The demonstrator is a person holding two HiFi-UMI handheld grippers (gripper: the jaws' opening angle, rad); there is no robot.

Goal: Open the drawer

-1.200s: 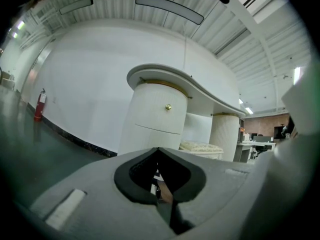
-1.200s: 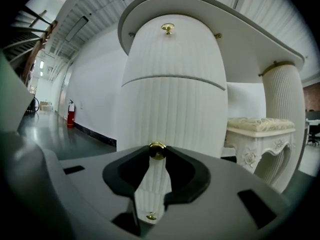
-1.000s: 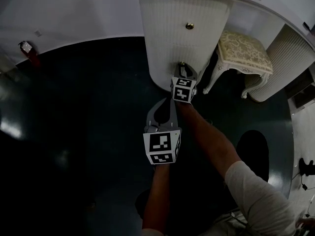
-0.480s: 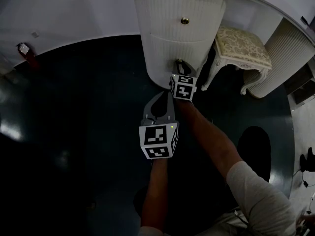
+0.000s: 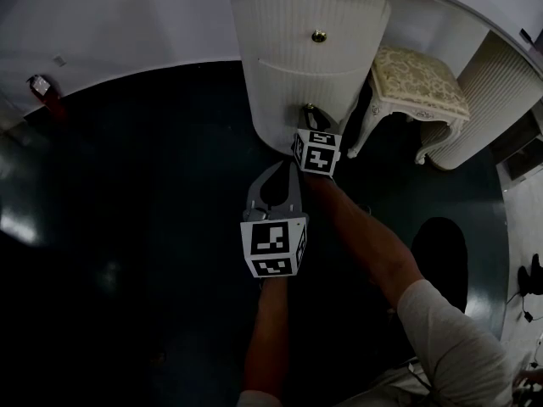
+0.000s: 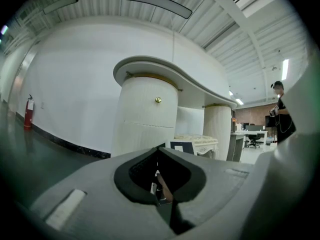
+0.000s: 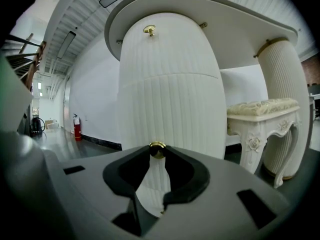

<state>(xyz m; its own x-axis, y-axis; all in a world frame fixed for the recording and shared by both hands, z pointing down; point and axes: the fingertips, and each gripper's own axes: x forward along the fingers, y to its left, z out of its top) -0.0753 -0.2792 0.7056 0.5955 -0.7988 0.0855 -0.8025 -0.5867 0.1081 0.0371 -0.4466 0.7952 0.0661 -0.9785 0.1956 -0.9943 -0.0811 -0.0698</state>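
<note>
White, finely ribbed wood forms the rounded pedestal (image 5: 280, 108) of a dressing table, standing on a dark, glossy floor (image 5: 127, 185) against a pale wall (image 5: 127, 15). The pedestal carries two stacked drawers under a curved tabletop (image 7: 240, 14): the upper drawer (image 7: 165, 49) with its brass upper knob (image 7: 149, 30), and below a thin seam the lower drawer (image 7: 170, 114), whose front looks flush with the pedestal's curve. The right gripper (image 7: 157, 151) reaches out level to that lower front, and its dark jaw tips are closed from both sides on the small brass lower knob (image 7: 157, 149), which sits pinched right between them. In the head view its marker cube (image 5: 318, 151) lies just in front of the pedestal's base, with the person's forearm (image 5: 356, 227) behind it. The left gripper (image 5: 287, 170) hangs back, just beside the right one and nearer the person, apart from the pedestal; its own view shows the jaws brought together with nothing held. A cream upholstered stool (image 5: 420, 87) with carved legs stands just to the right of the pedestal. A red fire extinguisher (image 7: 77, 126) stands by the far wall on the left, and a person (image 6: 280, 109) stands well off in the background at the right of the left gripper view.
</note>
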